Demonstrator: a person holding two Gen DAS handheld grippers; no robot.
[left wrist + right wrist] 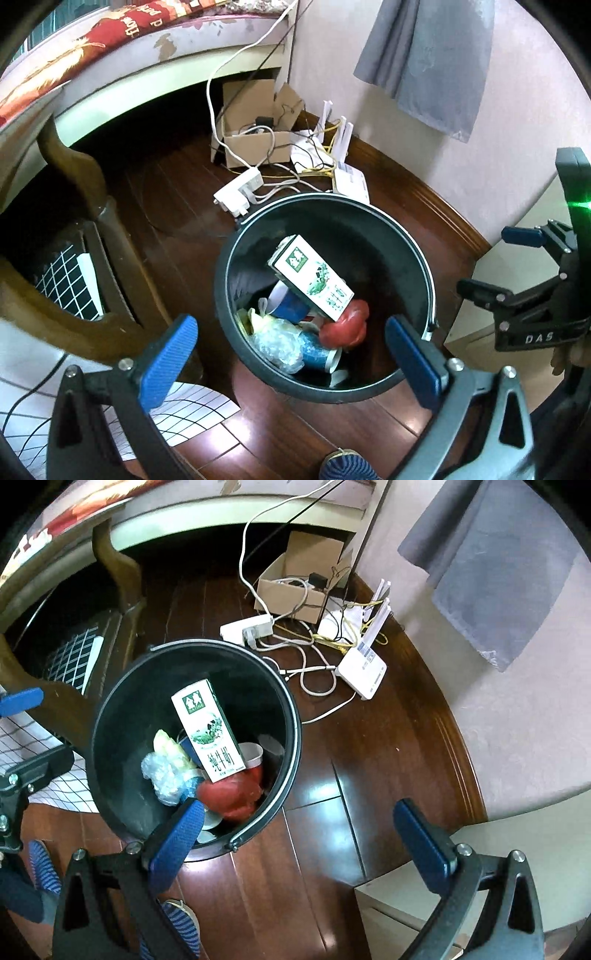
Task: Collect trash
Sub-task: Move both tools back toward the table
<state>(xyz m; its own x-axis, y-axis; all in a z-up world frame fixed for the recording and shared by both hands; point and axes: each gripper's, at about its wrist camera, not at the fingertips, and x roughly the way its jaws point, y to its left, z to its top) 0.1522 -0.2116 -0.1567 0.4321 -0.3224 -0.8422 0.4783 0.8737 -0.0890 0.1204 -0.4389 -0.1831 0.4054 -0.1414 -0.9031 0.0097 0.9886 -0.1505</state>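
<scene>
- Here, a white and green milk carton [312,278] leans upright inside a round black bin [373,218], on top of a red crumpled wrapper [345,325], blue paper cups [317,352] and clear plastic (all loose, none bagged).
- The left gripper [291,356] hangs above the bin's near rim, jaws spread wide and empty.
- The right gripper [299,836], to the bin's right, is likewise wide open and empty.
- The drop step looks done; next likely calls for finding more trash on the wooden floor [332,849].
</scene>
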